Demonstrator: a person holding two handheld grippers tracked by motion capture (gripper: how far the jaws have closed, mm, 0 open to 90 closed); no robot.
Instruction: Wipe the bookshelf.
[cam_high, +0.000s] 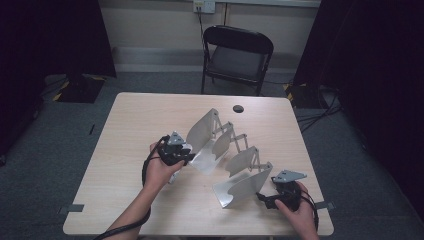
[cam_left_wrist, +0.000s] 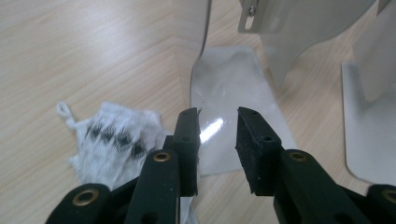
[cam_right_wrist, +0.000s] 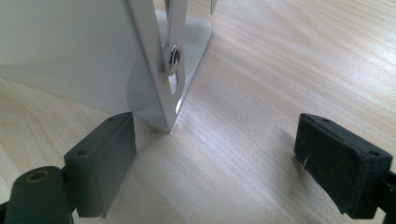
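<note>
A folding metal rack of several upright plates joined by scissor links stands stretched across the wooden table. My left gripper is at the rack's left end. In the left gripper view its jaws stand a little apart over a flat foot plate, with nothing pressed between the pads. My right gripper sits at the rack's right end. Its jaws are wide open, and the corner of the end plate reaches down beside one pad.
A small white cloth pouch with dark marks lies on the table to the left of the left jaws. A black folding chair stands beyond the far edge. A dark round cable hole is near that edge.
</note>
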